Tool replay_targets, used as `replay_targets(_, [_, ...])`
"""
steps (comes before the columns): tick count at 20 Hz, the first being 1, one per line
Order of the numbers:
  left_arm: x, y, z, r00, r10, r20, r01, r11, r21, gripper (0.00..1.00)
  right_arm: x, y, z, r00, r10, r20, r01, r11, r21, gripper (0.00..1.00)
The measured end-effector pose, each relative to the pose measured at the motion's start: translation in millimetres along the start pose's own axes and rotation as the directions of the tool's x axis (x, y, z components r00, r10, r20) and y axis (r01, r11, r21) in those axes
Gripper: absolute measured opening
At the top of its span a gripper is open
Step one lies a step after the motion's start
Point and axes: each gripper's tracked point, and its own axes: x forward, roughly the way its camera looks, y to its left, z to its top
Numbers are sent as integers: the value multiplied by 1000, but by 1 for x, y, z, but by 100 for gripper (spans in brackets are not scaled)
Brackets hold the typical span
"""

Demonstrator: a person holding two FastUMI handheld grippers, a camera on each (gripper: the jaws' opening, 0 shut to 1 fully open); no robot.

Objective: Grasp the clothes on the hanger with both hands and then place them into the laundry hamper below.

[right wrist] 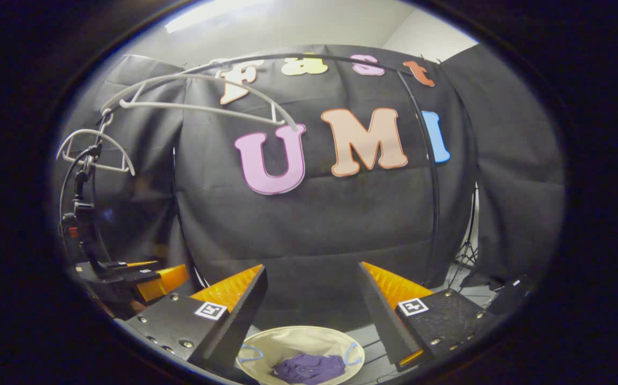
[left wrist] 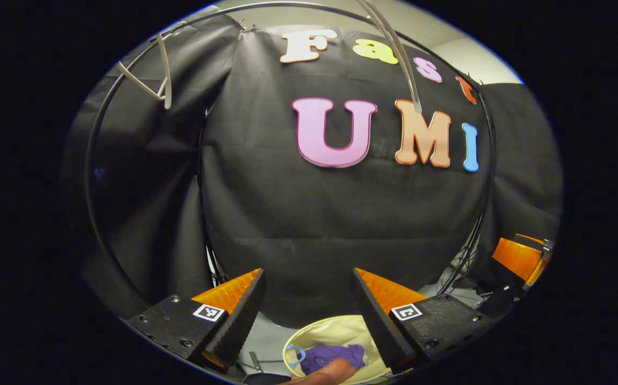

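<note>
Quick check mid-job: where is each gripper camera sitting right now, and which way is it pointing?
Left gripper view: rides the left gripper, facing the booth wall above the hamper; open fingers and a fingertip show.
Right gripper view: rides the right gripper, facing the same wall; open fingers show.
Shared: hamper, purple clothes, bare hangers.

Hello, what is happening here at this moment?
A person holds a tool in each hand. The left tool and the right tool are both open and hold nothing. The purple garment lies in the cream laundry hamper below, and the white hangers on the rail are bare.
</note>
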Motion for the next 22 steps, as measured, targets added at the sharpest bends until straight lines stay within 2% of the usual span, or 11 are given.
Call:
replay_targets(2, [-7,0,15,1000,-7,18,7,1000,0,93,-4,-3,21,1000,-2,23,2,1000,-11,100])
replay_targets(3, [-8,1,24,999,-8,31,8,1000,-4,96,-4,-4,30,1000,-6,30,7,1000,-17,96])
replay_targets(4, [-10,2,33,999,-3,39,3,1000,-4,94,-5,-5,36,999,-8,33,9,1000,-21,96])
replay_targets(6, [-10,7,52,998,8,66,-9,1000,20,96,-5,-2,45,1000,-5,27,6,999,-37,96])
replay_targets(7, [-13,9,59,997,12,70,-15,999,39,92,-7,-2,50,1000,-4,23,5,999,-49,96])
replay_targets(8, [-15,11,69,996,16,82,-20,998,52,92,-7,-6,57,1000,-9,22,11,998,-61,100])
replay_targets(10, [-18,14,88,993,28,115,-35,997,63,93,-9,-10,68,999,-16,34,18,998,-58,100])
replay_targets(14, [-32,2,124,986,7,165,-19,997,73,93,-3,6,91,998,34,61,-32,999,-29,100])
replay_targets(19, [-41,-4,151,981,16,191,-29,997,67,92,10,26,120,992,91,84,-90,996,-11,100])
replay_targets(20, [-42,-7,153,983,8,185,-19,998,57,92,10,29,125,991,99,87,-99,995,-7,96])
replay_targets(22, [-45,-11,158,983,1,184,-9,999,40,93,12,37,138,988,118,100,-118,993,-4,100])
